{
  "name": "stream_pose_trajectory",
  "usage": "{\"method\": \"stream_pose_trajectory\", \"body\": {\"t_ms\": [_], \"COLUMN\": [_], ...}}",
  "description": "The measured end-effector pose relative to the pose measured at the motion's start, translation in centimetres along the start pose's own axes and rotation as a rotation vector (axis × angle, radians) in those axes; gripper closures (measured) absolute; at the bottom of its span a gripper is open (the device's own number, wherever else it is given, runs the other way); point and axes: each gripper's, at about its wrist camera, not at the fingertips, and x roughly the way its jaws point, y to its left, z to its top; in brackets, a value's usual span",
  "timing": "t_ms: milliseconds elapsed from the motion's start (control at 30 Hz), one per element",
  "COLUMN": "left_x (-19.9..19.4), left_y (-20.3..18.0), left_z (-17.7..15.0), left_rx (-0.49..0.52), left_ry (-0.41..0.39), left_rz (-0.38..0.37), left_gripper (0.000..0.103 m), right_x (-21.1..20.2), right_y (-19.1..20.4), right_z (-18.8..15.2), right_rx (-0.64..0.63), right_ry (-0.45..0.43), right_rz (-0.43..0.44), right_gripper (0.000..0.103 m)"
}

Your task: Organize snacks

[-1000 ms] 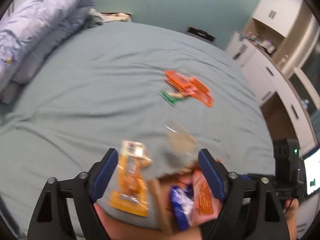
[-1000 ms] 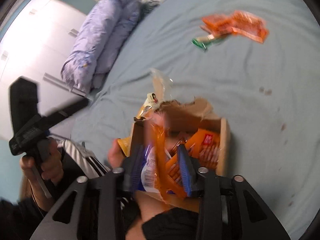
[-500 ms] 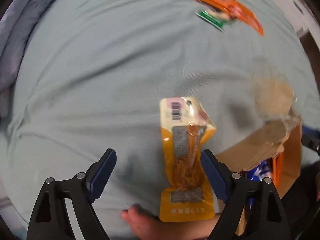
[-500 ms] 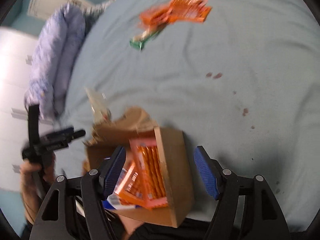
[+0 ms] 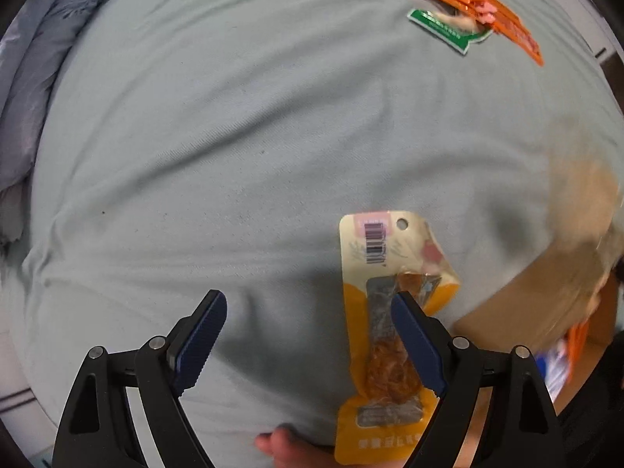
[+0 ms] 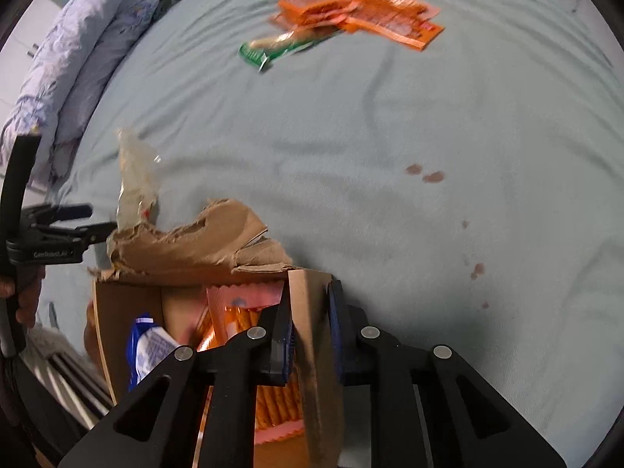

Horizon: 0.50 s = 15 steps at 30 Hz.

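A torn cardboard box point(image 6: 312, 331) sits at the bed's near edge and holds orange snack packs point(image 6: 241, 323) and a blue-white packet point(image 6: 150, 347). My right gripper point(image 6: 308, 335) is shut on the box's right wall. A yellow snack pouch point(image 5: 386, 323) lies flat on the sheet, left of the box point(image 5: 546, 296). My left gripper point(image 5: 308, 335) is open and empty, and its right finger overlaps the pouch. Far across the bed lie orange packets point(image 5: 475, 7) point(image 6: 370, 11) and a green wrapper point(image 5: 444, 27) point(image 6: 273, 48).
The bed has a pale blue-green sheet point(image 5: 234, 136) with small reddish stains point(image 6: 425, 173). A folded lilac duvet point(image 6: 78, 62) lies along the left side. A clear plastic scrap point(image 6: 136, 179) sticks up behind the box. My left gripper shows in the right wrist view point(image 6: 50, 234).
My right gripper let go of an orange pack over the box, opened, then closed on the box's right wall. My left gripper swung down and left over the yellow pouch.
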Motion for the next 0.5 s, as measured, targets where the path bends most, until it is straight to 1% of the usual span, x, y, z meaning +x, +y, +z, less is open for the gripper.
{"method": "stream_pose_trajectory", "body": {"t_ms": [67,133,200,233,300,333,367,433,467,500], "left_x": [0.7,1.2,1.2,1.4,1.8,2.0,2.2,3.2,3.7,3.8], "left_y": [-1.3,-3.1,-4.3,-4.9,-5.3,-5.3,-5.2,-5.1,-5.0,-4.8], "left_z": [-0.4,-0.9,-1.1,-1.1,-1.1,-1.0,-1.0,-0.9,-0.9,-0.8], "left_rx": [0.058,0.118,0.156,0.168,0.167,0.148,0.133,0.117,0.113,0.114], "left_ry": [0.028,0.044,0.037,0.040,0.051,0.049,0.055,0.103,0.122,0.118], "left_rz": [0.014,0.028,0.019,0.011,0.009,0.007,-0.003,-0.036,-0.045,-0.045], "left_gripper": [0.015,0.015,0.008,0.006,0.002,0.000,0.000,0.000,0.000,0.000], "right_x": [-1.0,-1.5,-2.1,-2.1,-2.3,-2.3,-2.3,-2.4,-3.3,-3.5], "right_y": [-1.2,-2.9,-4.4,-4.7,-5.6,-5.6,-5.6,-5.4,-5.8,-6.0], "right_z": [-0.1,0.5,0.5,0.5,0.6,0.5,0.5,0.3,-0.3,-0.4], "right_rx": [0.044,0.131,0.208,0.236,0.271,0.281,0.281,0.287,0.303,0.325], "right_ry": [-0.037,-0.077,-0.106,-0.119,-0.138,-0.145,-0.149,-0.158,-0.165,-0.170], "right_rz": [-0.032,-0.059,-0.076,-0.081,-0.084,-0.083,-0.080,-0.065,-0.052,-0.039], "right_gripper": [0.090,0.090,0.090,0.090,0.090,0.090,0.089,0.086,0.086,0.086]}}
